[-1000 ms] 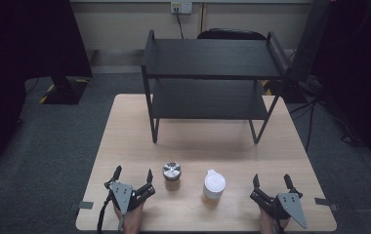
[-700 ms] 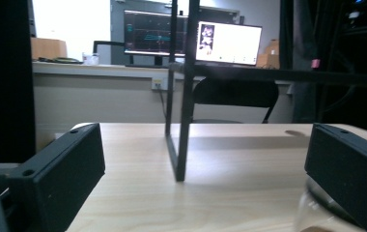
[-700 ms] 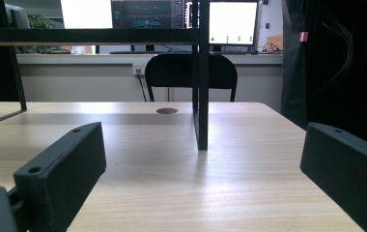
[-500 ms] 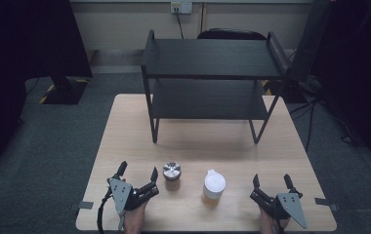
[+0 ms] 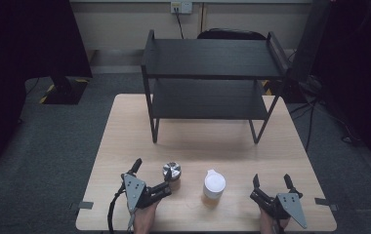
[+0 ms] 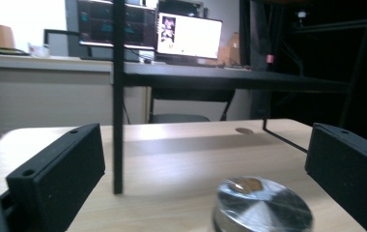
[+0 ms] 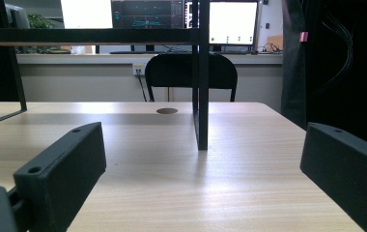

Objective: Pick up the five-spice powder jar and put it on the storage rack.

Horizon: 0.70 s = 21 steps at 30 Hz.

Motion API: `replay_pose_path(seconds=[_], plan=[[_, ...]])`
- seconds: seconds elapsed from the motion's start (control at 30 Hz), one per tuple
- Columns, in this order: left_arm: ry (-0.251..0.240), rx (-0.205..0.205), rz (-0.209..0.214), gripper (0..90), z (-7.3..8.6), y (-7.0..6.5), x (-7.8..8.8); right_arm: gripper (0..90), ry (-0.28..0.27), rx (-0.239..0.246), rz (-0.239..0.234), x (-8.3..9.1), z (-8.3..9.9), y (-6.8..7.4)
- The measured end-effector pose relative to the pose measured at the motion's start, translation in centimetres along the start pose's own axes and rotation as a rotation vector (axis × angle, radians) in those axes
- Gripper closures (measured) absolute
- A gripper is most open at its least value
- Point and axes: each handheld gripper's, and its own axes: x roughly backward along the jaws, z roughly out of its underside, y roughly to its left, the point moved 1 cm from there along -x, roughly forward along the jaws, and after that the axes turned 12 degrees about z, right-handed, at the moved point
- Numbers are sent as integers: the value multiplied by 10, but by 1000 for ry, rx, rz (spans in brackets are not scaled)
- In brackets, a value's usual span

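A round shiny metal tin (image 5: 172, 170) stands on the wooden table (image 5: 125, 146) near the front, left of centre. My left gripper (image 5: 153, 175) is open just left of it, one finger reaching toward its front side. In the left gripper view the tin (image 6: 262, 208) sits low between the wide-apart jaws of the left gripper (image 6: 205, 145), nearer the right one, not touched. A white lidded cup (image 5: 214, 184) stands to the tin's right. My right gripper (image 5: 271, 180) rests open at the front right, and the right gripper (image 7: 201, 145) has bare table between its jaws.
A black two-tier shelf rack (image 5: 210, 73) stands at the back of the table, both tiers bare. One of its legs (image 6: 118, 121) rises ahead of the left gripper, another leg (image 7: 202, 96) ahead of the right. A chair and monitors lie beyond.
My left gripper has shifted right and turned clockwise toward the metal tin. The right gripper, the tin and the cup have stayed put.
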Motion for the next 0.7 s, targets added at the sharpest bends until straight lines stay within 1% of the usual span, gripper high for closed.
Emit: replay_pose_path(seconds=[0.1,0.2,0.23,0.3,0.47,0.6,0.7], plan=[[10,-20,3,0,4,-6,-5,9,0,0,0,0,0,0],[15,-21,7,0,8,-10,-9,8,0,0,0,0,0,0],[19,-30,6,0,11,-14,-11,9,0,0,0,0,0,0],[18,-33,7,3,13,-16,-13,9,0,0,0,0,0,0],[36,-34,21,12,17,-19,-19,9,0,0,0,0,0,0],[44,-21,12,16,20,-21,-22,8,0,0,0,0,0,0],[48,-20,4,35,23,-22,-24,9,0,0,1,0,0,0]])
